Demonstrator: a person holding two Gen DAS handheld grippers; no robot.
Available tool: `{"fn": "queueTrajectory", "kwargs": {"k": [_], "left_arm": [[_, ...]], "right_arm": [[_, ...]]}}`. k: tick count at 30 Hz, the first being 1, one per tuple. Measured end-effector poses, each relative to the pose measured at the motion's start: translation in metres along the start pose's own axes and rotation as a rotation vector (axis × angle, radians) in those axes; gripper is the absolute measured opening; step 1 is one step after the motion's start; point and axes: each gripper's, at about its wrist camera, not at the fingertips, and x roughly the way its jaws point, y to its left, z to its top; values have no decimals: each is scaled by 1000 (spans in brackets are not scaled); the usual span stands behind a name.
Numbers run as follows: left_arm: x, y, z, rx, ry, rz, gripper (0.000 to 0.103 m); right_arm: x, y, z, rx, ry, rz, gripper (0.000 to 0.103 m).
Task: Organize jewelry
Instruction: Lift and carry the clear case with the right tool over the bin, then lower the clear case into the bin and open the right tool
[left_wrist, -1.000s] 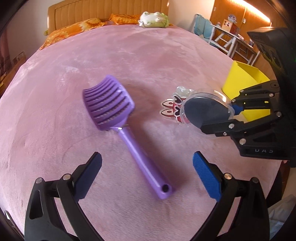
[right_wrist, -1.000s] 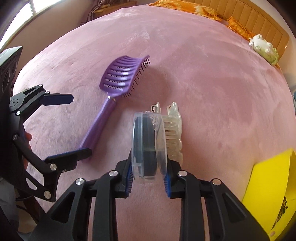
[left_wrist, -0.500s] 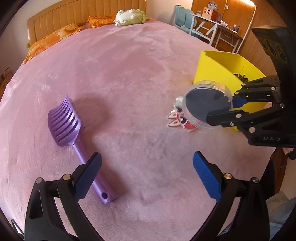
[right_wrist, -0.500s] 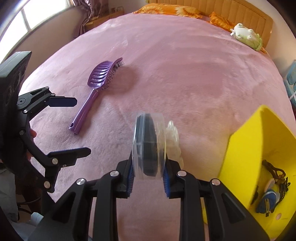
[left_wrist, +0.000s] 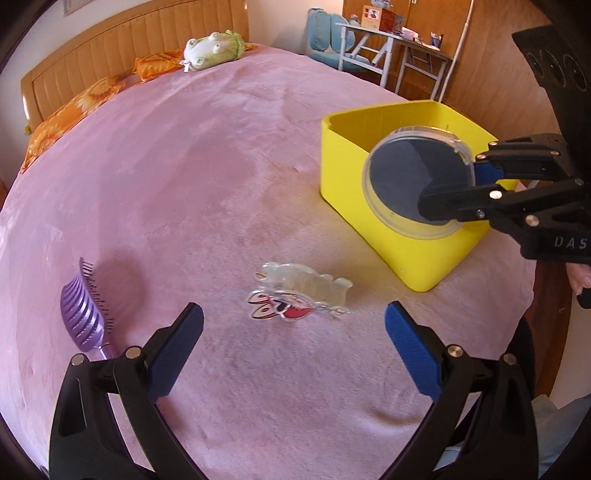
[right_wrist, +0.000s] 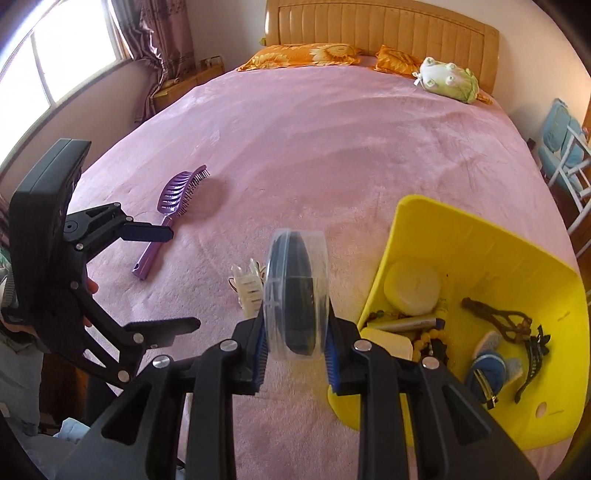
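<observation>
The right gripper (right_wrist: 295, 363) is clamped on a round clear case (right_wrist: 295, 295) with a dark insert, carried on edge above the bedspread (left_wrist: 184, 166) just beside the left wall of the yellow bin (right_wrist: 480, 258), not yet over its opening. The bin already holds a pale round tub, beads, a tube and dark clips, so sorting looks well along; the clear hair clip (left_wrist: 306, 286) and cartoon sticker (left_wrist: 280, 306) lie in the near middle, the purple brush (left_wrist: 86, 317) far left. The left gripper (left_wrist: 293, 328) hangs wide open and empty above the clip. Compared with a second ago, both grippers have swung right, bringing the bin close and leaving the brush behind
</observation>
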Motion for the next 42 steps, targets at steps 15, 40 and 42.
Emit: {"fn": "queueTrajectory", "kwargs": {"k": [15, 40, 42], "left_arm": [[-9, -45, 39, 95, -25, 21, 96], [78, -151, 132, 278, 72, -59, 96], [80, -152, 131, 275, 78, -62, 96]], "right_arm": [[-31, -86, -20, 136, -53, -80, 27], [-2, -191, -55, 257, 129, -83, 27], [-3, -190, -53, 249, 128, -91, 27]]}}
